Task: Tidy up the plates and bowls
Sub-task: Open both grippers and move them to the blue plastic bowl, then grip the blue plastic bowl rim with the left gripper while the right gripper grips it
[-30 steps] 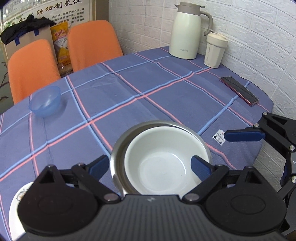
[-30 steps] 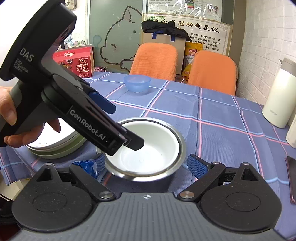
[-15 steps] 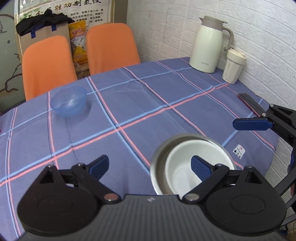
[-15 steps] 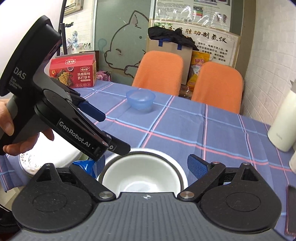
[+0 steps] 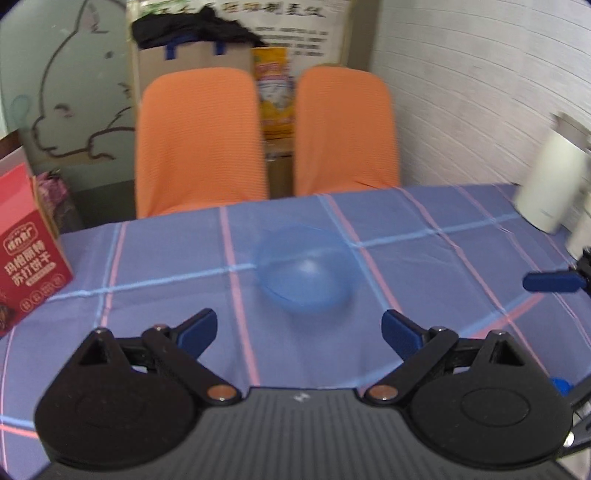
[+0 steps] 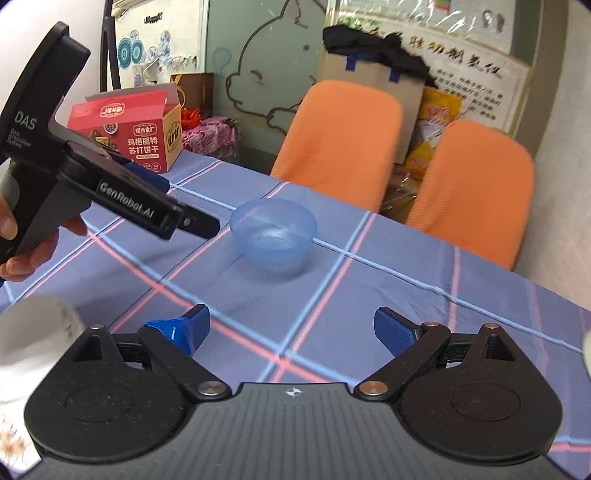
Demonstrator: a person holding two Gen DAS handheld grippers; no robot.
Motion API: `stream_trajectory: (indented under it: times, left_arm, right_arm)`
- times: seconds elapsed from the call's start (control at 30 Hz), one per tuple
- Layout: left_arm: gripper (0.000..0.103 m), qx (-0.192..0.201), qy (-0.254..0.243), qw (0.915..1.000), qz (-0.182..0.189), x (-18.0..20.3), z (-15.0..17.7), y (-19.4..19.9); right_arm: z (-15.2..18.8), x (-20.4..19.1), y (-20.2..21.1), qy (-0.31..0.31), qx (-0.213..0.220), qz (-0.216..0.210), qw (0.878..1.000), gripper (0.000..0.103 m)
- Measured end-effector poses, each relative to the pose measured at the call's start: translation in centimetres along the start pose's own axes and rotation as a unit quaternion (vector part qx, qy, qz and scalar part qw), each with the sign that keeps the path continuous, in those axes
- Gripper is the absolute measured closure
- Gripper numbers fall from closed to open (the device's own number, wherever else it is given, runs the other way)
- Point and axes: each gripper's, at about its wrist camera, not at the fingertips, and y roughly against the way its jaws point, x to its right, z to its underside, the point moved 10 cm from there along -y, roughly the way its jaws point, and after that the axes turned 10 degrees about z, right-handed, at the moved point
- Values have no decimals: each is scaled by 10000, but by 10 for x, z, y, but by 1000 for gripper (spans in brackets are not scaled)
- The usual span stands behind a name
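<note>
Your left gripper (image 5: 299,328) hangs spread and empty, lined up on the blue plastic bowl (image 5: 306,268) at frame centre on the plaid tablecloth (image 5: 424,236). Right gripper (image 6: 291,326) is released too; next, I'd say, bracket that rim and pinch.

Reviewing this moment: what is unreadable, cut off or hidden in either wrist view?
- White thermos jug: left wrist view, smeared by motion blur and cut by the right edge.
- Pale round dish: right wrist view, blurred, cut by the left edge, partly behind the right gripper.
- Wall poster: left wrist view, text blurred.
- Left gripper: right wrist view, seen side-on, so jaw gap is hidden there.
</note>
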Motion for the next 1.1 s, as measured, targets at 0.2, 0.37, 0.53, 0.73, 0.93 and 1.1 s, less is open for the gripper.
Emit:
stream_trajectory:
  times: [0.2,0.37,0.53,0.73,0.93,1.1]
  left_arm:
    - [8,-109,380,9992,-44,-39,-23,-57]
    - [8,-329,298,9990,-28,-43,-22,-92]
    - [8,-352,273,9990,78,-44,-21,-109]
    - [8,-444,373,9983,116,-48,-12,-117]
    - [8,-391,222,9990,-14,-51,-14,-119]
    - [8,-325,198,9992,-92,-49,-15,-120]
  right_arm:
    - [-14,-16,-75,-4,-370,-225,9991,20]
    - [-11,-20,-110,-90,-608,-288,9977,20]
    - [-9,-21,-120,-120,-662,-315,9972,20]
    - [-6,-21,-119,-194,-445,-373,9981,17]
    - [-10,-19,-125,-184,-488,-372,9979,16]
    - [-19,-23,-132,-78,-400,-500,9979,20]
